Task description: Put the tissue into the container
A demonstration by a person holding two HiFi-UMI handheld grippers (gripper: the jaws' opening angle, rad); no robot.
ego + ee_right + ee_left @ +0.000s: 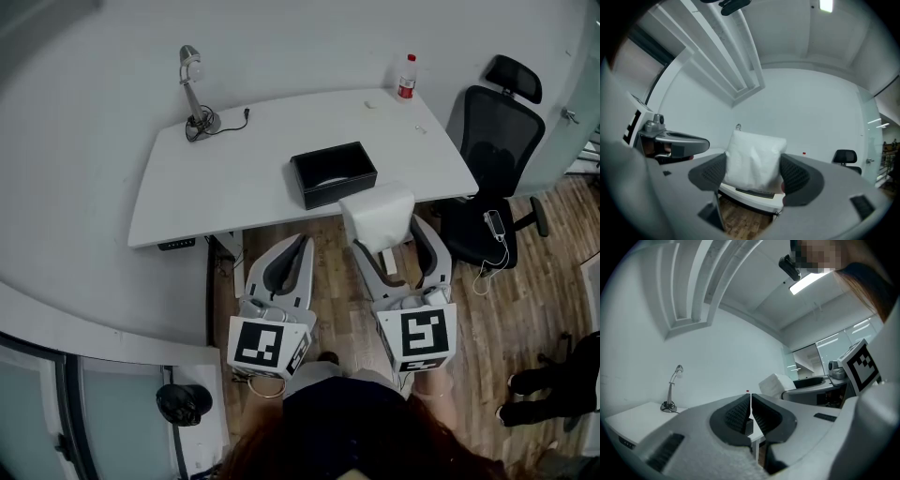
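Note:
A white tissue pack [379, 215] is clamped between the jaws of my right gripper [391, 234], held just in front of the table's near edge; in the right gripper view the tissue pack [753, 159] fills the gap of the right gripper [754, 169]. A black open container [332, 173] sits on the white table [216, 178], just beyond and left of the pack. My left gripper [292, 251] hangs below the table's front edge with its jaws pressed together and nothing in them, as the left gripper [750, 414] view also shows.
A desk lamp [194, 89] stands at the table's back left and a bottle [406, 77] with a red cap at the back right. A black office chair [490, 159] is to the right of the table on the wooden floor.

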